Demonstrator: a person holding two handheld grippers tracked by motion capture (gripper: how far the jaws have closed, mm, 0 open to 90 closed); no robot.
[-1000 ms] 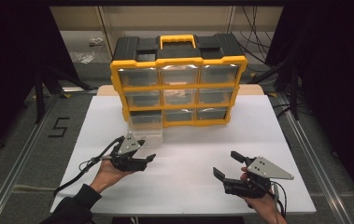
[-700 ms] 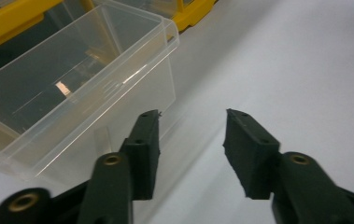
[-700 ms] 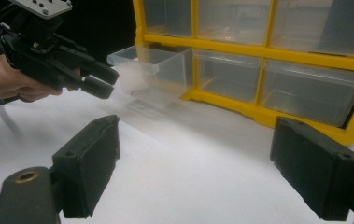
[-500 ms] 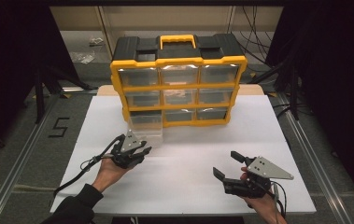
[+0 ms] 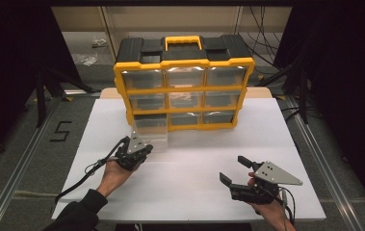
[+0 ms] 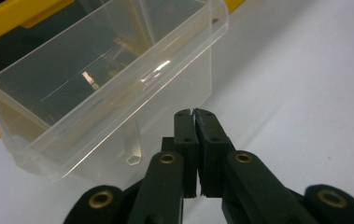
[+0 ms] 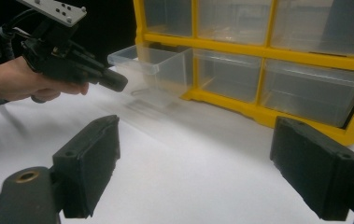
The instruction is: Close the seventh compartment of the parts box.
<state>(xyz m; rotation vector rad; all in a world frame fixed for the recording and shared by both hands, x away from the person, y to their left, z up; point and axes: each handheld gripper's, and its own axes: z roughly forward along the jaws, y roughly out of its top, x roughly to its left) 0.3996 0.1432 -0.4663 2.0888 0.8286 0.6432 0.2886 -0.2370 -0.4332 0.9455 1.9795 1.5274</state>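
A yellow and black drawer organizer (image 5: 185, 82) stands at the back of the white table (image 5: 189, 187). Its bottom-left clear drawer (image 5: 149, 130) is pulled out and looks empty in the left gripper view (image 6: 100, 84). My left gripper (image 5: 145, 152) sits just in front of that drawer's front wall. Its jaws have just been closing and are now shut (image 6: 194, 113), nothing between them. My right gripper (image 5: 234, 169) rests low at the front right, open and empty (image 7: 195, 140). In the right gripper view the left gripper (image 7: 114, 80) points at the drawer (image 7: 160, 65).
The organizer's other clear drawers (image 7: 305, 88) are pushed in. Metal rails (image 5: 315, 154) run along both sides of the table, with dark floor beyond. Cables trail from both grippers toward the table's front edge.
The left gripper's jaws have closed from wide open to shut, and the hand has turned slightly near the drawer. The right gripper has stayed in place.
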